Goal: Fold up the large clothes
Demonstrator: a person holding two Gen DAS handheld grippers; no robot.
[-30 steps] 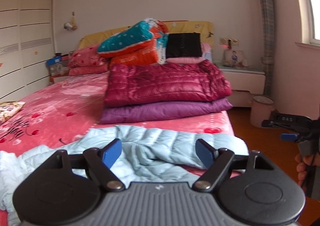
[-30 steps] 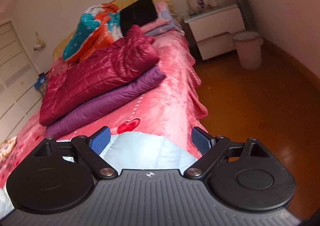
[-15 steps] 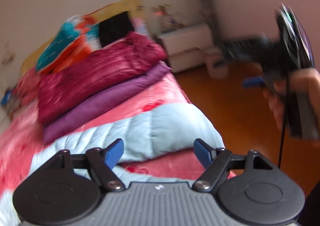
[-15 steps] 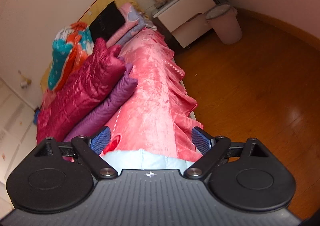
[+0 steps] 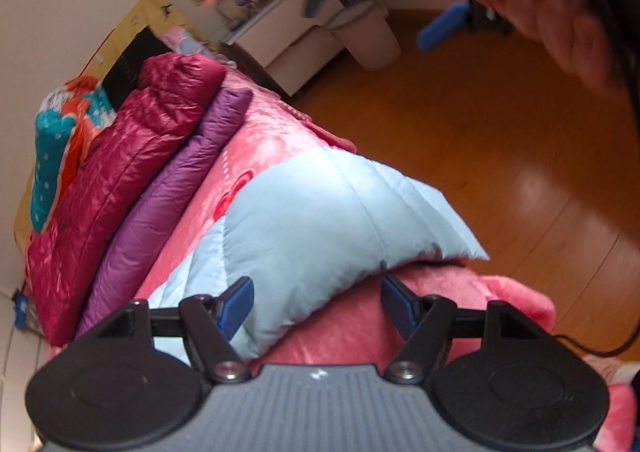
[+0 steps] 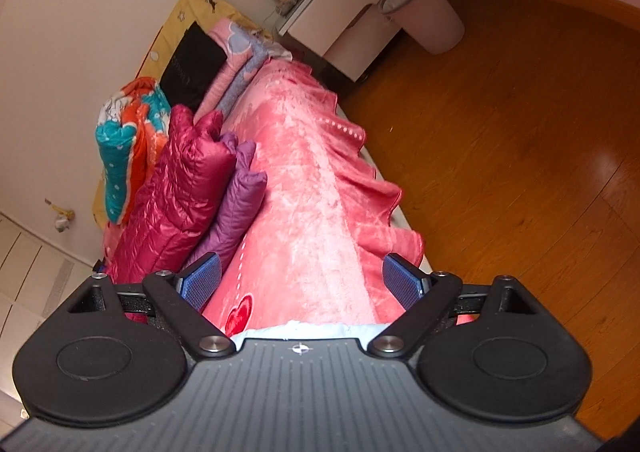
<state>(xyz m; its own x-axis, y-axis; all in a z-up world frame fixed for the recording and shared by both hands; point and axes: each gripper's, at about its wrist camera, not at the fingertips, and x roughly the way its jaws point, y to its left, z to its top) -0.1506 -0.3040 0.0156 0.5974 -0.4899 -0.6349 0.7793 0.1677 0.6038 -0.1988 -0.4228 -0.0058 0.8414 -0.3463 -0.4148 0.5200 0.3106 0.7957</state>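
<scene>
A light blue puffer jacket [image 5: 320, 220] lies on the pink bedspread [image 5: 256, 140], one corner hanging over the bed's edge. My left gripper [image 5: 318, 308] sits low over that corner. Its jaws are closing, with the jacket's hem between them and the pads not pressing on it. My right gripper [image 6: 302, 286] is open over the bedspread [image 6: 312, 212], and only a strip of the blue jacket [image 6: 304, 329] shows under it. In the left wrist view a person's hand [image 5: 560, 24] holds the right gripper at the top right, above the floor.
A folded crimson jacket [image 6: 176, 204] lies on a folded purple one [image 6: 236, 208] further up the bed, with pillows and a patterned blanket [image 6: 124, 148] behind. A white nightstand [image 6: 344, 0] and a pink bin [image 6: 432, 16] stand on the wooden floor [image 6: 520, 132] to the right.
Both views have rolled to a tilt. My left gripper has dropped toward the blue jacket's corner at the bed's edge, its jaws a little narrower. The blue jacket has slid nearly out of the right view.
</scene>
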